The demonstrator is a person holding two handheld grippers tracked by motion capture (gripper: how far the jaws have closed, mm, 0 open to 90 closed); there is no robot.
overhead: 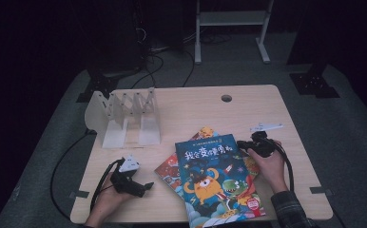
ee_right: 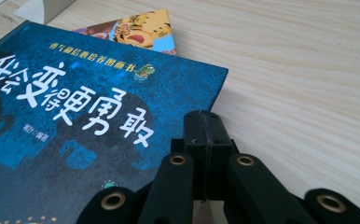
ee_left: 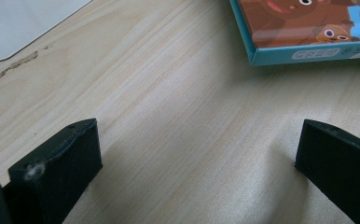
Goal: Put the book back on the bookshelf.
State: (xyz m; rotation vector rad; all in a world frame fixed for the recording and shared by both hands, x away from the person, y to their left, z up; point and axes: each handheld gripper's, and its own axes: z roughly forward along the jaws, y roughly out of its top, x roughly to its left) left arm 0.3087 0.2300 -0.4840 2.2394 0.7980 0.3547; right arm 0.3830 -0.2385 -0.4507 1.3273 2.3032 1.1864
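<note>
A blue picture book (overhead: 215, 180) with white lettering lies at the table's front, on top of a red-orange book (overhead: 172, 168). My right gripper (overhead: 242, 143) is shut at the blue book's upper right edge. In the right gripper view its jaws are pressed together (ee_right: 206, 133) with nothing between them, their tip over the blue cover (ee_right: 75, 116) near that edge. The lower book (ee_right: 141, 30) peeks out beyond. My left gripper (overhead: 143, 186) rests at the front left, open. Its jaws (ee_left: 197, 154) stand wide apart over bare wood, and a book corner (ee_left: 308, 28) lies ahead.
A white folding book stand (overhead: 124, 114) stands at the back left of the wooden table (overhead: 196, 109), and its base (ee_left: 19, 23) shows in the left gripper view. A cable hole (overhead: 226, 98) is near the far edge. Cables trail off the table's left side.
</note>
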